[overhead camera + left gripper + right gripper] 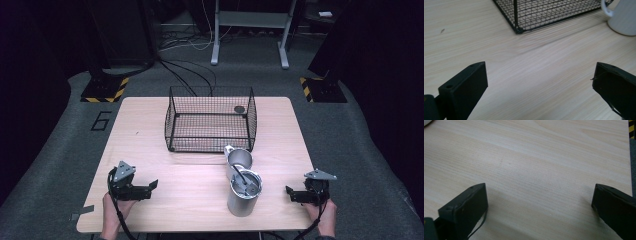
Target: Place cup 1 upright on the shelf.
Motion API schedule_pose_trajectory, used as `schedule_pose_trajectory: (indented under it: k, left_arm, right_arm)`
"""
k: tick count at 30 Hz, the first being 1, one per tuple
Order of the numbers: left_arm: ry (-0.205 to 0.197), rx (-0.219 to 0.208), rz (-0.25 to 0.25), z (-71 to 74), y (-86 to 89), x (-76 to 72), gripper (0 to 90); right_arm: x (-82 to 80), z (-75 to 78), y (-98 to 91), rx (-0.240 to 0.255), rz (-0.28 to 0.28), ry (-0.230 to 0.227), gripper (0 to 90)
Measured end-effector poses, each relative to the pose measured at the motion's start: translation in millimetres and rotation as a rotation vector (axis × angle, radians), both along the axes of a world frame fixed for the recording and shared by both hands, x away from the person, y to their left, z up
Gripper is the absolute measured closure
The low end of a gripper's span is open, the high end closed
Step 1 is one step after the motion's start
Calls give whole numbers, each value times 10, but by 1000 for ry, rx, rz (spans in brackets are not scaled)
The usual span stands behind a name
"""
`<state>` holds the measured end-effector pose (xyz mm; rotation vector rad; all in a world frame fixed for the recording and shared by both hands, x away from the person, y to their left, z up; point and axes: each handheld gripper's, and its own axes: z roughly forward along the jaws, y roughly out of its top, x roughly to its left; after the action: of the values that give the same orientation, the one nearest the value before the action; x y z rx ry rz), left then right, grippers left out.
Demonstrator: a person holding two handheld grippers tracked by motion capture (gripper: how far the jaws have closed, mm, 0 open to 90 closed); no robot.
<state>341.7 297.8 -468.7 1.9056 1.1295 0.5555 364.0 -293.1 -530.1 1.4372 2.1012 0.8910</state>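
Both grippers rest at the frame's lower corners, left gripper and right gripper, jaws spread and empty, flanking the steel canister at lower centre, probably ready to reach in.

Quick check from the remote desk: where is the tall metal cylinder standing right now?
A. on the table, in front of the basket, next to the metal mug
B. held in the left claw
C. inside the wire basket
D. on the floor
A: the metal cylinder stands upright on the table, on the near side of the wire basket, right by the metal mug.
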Motion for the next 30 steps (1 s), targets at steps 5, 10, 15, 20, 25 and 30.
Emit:
schedule_pose_trajectory:
  k: [5, 10, 15, 20, 25, 30]
  left_arm:
    - [-4, -2, -39, 57, -99, -18, 0]
    - [-29, 4, -90, 129, -230, -26, 0]
    - [-39, -1, -121, 183, -319, -41, 0]
    - [-38, -4, -155, 210, -424, -43, 0]
    - [-49, -22, -200, 240, -525, -60, 0]
    - [-44, -31, -240, 229, -657, -79, 0]
  right_arm:
    - [0, -1, 0, 0, 0, -1, 1]
    - [0, 0, 0, 0, 0, 0, 1]
    - [0, 0, 0, 0, 0, 0, 1]
    - [0, 0, 0, 0, 0, -1, 1]
    - [-1, -1, 1, -1, 0, -2, 0]
    - [-1, -1, 1, -1, 0, -2, 1]
